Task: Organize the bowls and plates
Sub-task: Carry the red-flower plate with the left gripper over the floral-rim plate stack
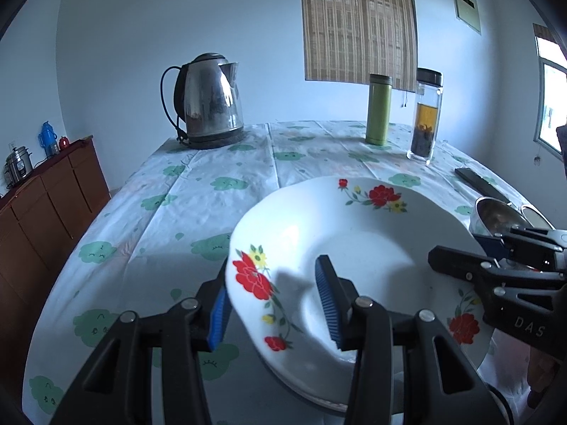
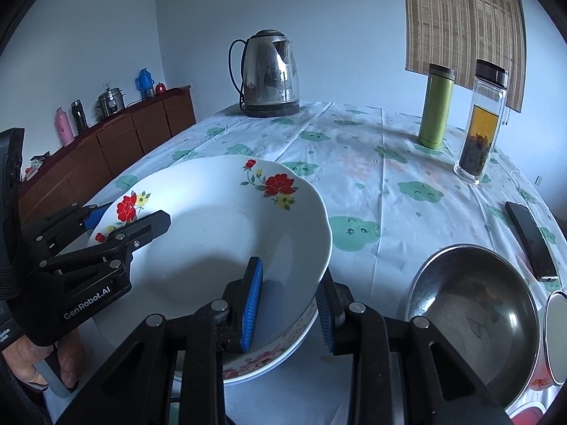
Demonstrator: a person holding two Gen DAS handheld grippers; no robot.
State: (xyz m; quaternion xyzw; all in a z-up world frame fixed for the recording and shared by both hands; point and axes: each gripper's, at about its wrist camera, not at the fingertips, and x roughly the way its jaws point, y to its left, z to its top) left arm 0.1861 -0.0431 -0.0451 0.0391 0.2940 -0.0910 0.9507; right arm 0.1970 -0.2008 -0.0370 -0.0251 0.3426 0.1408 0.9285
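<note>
Evidently both pairs of tongs had hold of the same flowered plate. The left tongs stood partly closed over the plate's left rim, one blue pad lying inside the well and the other under the outer edge, so the rim was pinched between them. The right tongs were drawn in a little narrower on the opposite rim, again one pad inside and one outside. Between them the flowered plate sat tilted, its far edge lifted clear of the table, while its near side seemed to rest on a second white plate whose edge peeped out beneath; whether the two touched I could not tell.

I judged the step in hand to be carrying this plate with both hands, either lifting it off the stack or setting it onto it. Just beside it on the right lay a steel bowl, with another vessel's rim at the picture's edge and a dark phone-like slab near. Farther back stood a kettle, a green flask and a glass tea bottle.

The next move would call for both sides travelling together, level, keeping clear of the bowl.
</note>
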